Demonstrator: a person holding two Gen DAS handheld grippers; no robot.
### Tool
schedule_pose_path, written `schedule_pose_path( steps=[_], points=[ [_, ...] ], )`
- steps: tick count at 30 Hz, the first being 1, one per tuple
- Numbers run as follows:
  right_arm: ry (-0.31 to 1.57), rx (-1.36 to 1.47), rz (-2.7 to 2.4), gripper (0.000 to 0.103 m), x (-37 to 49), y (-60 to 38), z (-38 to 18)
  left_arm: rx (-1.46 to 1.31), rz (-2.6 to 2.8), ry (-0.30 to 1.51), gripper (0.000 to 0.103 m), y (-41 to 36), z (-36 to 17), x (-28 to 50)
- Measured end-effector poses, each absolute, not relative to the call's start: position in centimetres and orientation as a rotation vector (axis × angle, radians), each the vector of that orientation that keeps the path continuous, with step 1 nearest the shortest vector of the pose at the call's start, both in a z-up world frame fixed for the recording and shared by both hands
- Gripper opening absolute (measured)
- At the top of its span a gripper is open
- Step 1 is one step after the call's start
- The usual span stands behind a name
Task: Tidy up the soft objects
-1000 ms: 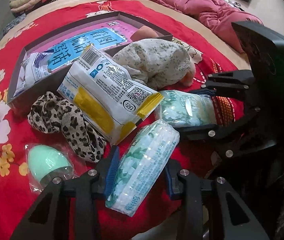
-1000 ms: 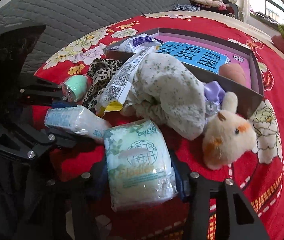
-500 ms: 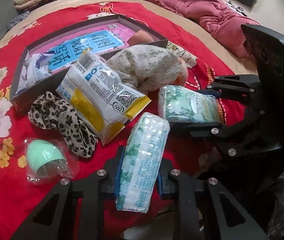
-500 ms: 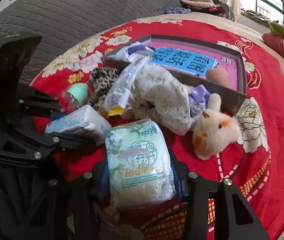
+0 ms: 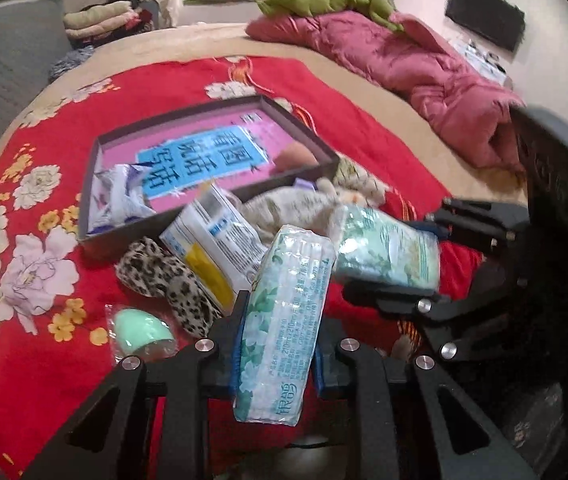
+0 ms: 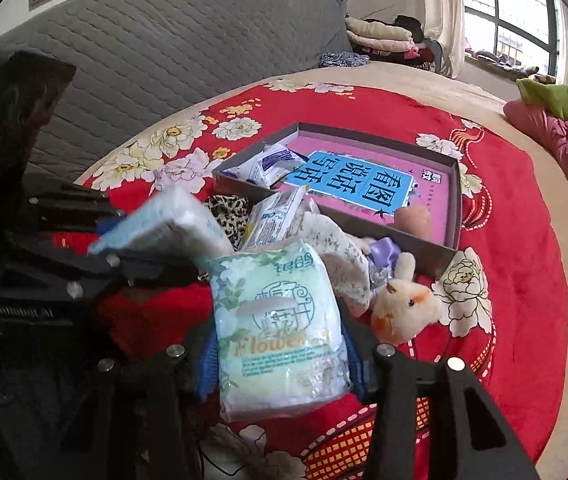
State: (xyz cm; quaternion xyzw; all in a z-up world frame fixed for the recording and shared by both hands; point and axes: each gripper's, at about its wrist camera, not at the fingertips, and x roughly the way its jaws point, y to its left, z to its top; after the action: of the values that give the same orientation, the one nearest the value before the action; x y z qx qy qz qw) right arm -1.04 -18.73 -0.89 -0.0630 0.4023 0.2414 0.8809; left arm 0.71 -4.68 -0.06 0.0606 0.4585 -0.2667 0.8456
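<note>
Tissue packs are both lifted: the left gripper (image 5: 278, 350) clamps the narrow pack (image 5: 284, 320), the right gripper (image 6: 280, 360) clamps the wide pack (image 6: 278, 328). The box (image 6: 454, 208) holds few items; plush toy (image 6: 404, 308), pouch and cloth remain on the bed.

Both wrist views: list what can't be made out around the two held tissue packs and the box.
- Plush toy: body hidden under the floral cloth, right wrist view; blurred in the left.
- Left gripper: its tissue pack covers the pads.
- Right gripper: its tissue pack hides the bedspread beneath.
- Box: fine print inside too small.
</note>
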Motion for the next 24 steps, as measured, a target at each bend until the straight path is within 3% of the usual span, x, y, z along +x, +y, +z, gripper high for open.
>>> schedule_pose_path(
  steps=[24],
  points=[
    [0.722, -0.065, 0.382, 0.05, 0.4, -19.5, 2.9, -0.022, -0.351, 0.909, 0.026, 0.7, 2.0, 3.6]
  ],
)
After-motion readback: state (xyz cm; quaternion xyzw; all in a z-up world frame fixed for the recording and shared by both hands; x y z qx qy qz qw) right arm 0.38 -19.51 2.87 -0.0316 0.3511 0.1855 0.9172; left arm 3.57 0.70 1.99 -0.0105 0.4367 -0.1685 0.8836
